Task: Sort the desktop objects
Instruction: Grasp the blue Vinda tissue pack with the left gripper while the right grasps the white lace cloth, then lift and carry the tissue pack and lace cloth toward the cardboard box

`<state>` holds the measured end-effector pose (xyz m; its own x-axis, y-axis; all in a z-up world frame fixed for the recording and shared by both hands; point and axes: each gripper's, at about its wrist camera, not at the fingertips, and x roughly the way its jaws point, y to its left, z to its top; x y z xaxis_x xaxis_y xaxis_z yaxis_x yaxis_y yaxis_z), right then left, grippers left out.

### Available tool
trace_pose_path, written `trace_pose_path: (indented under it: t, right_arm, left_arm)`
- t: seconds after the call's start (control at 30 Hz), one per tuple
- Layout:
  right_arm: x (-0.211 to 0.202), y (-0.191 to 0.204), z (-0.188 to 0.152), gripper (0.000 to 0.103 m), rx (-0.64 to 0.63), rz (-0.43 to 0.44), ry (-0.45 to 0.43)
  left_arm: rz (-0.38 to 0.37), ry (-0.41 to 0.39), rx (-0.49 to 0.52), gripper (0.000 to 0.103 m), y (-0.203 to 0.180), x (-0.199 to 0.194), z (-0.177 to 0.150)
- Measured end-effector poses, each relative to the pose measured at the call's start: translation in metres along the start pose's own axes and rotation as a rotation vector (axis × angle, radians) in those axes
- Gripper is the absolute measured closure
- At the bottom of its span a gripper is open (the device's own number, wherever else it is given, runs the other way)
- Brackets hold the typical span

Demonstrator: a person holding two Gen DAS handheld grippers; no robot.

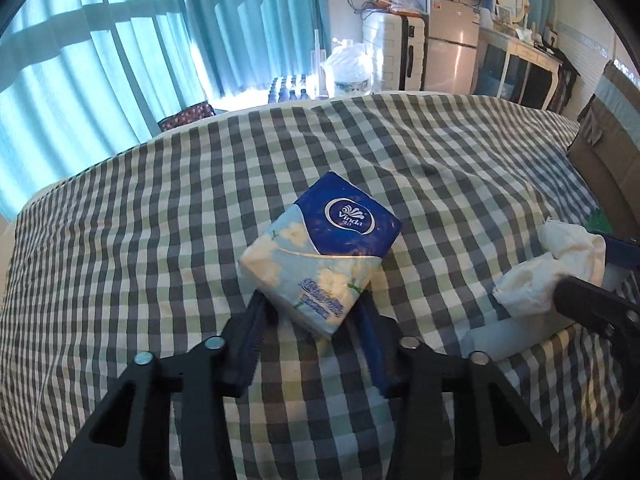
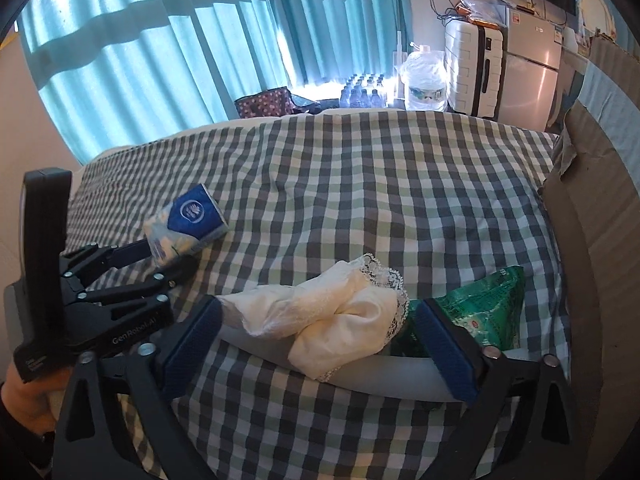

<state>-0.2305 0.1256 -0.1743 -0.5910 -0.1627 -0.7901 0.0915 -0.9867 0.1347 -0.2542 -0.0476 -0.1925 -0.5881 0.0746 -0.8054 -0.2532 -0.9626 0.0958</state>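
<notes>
A blue and floral tissue pack (image 1: 320,248) lies on the checked bedspread (image 1: 160,220). My left gripper (image 1: 310,304) is shut on its near end, one pad against each side. In the right wrist view the same pack (image 2: 188,220) sticks out of the left gripper (image 2: 160,252), which a hand holds. A crumpled white lace-edged cloth (image 2: 332,312) lies draped over a pale grey rim (image 2: 380,376). My right gripper (image 2: 318,306) stands open around the cloth with its blue pads wide apart. A green packet (image 2: 480,304) lies just behind the right pad.
A tall cardboard box (image 2: 592,200) stands along the right edge of the bed. Beyond the far edge are teal curtains, water bottles (image 2: 364,92), a white suitcase (image 2: 472,72) and a small fridge. Open checked bedspread (image 2: 360,180) spreads between the pack and the box.
</notes>
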Motion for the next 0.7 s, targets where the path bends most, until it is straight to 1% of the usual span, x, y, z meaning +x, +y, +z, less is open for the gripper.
trace_pose_path:
  t: [0.03, 0.07, 0.1, 0.13, 0.17, 0.23, 0.27, 0.4, 0.5, 0.7]
  right_arm:
    - [0.001, 0.0, 0.0, 0.035, -0.01, -0.025, 0.01]
    - [0.003, 0.0, 0.0, 0.047, -0.016, -0.035, 0.022]
    - [0.005, -0.001, -0.001, 0.067, -0.014, -0.031, 0.041]
    - [0.007, -0.002, -0.001, 0.072, -0.011, -0.027, 0.057]
    - [0.008, -0.003, -0.002, 0.072, -0.013, -0.028, 0.061]
    - [0.006, -0.001, -0.004, 0.081, -0.029, -0.035, 0.05]
    - [0.004, 0.001, -0.004, 0.083, -0.038, -0.035, 0.044]
    - [-0.005, 0.006, 0.002, 0.088, -0.05, -0.032, 0.009]
    - [-0.011, 0.007, 0.004, 0.089, -0.045, -0.031, -0.011]
    - [-0.024, 0.004, 0.01, 0.089, -0.038, -0.028, -0.038]
  left_arm:
    - [-0.001, -0.001, -0.006, 0.068, 0.0, 0.001, 0.001]
    - [-0.002, -0.001, -0.012, 0.072, 0.002, 0.002, 0.001]
    - [-0.002, -0.001, -0.017, 0.074, 0.003, 0.002, 0.002]
    - [-0.004, 0.0, -0.02, 0.075, 0.003, 0.001, 0.002]
    - [-0.004, 0.0, -0.02, 0.077, 0.003, 0.0, 0.002]
    - [-0.005, 0.007, -0.017, 0.079, 0.004, -0.002, 0.005]
    - [-0.008, 0.005, -0.023, 0.08, 0.005, -0.004, 0.005]
    - [-0.017, -0.044, -0.053, 0.085, 0.009, -0.019, 0.014]
    - [-0.01, -0.084, -0.062, 0.088, 0.011, -0.031, 0.015]
    - [-0.005, -0.127, -0.087, 0.094, 0.012, -0.048, 0.017]
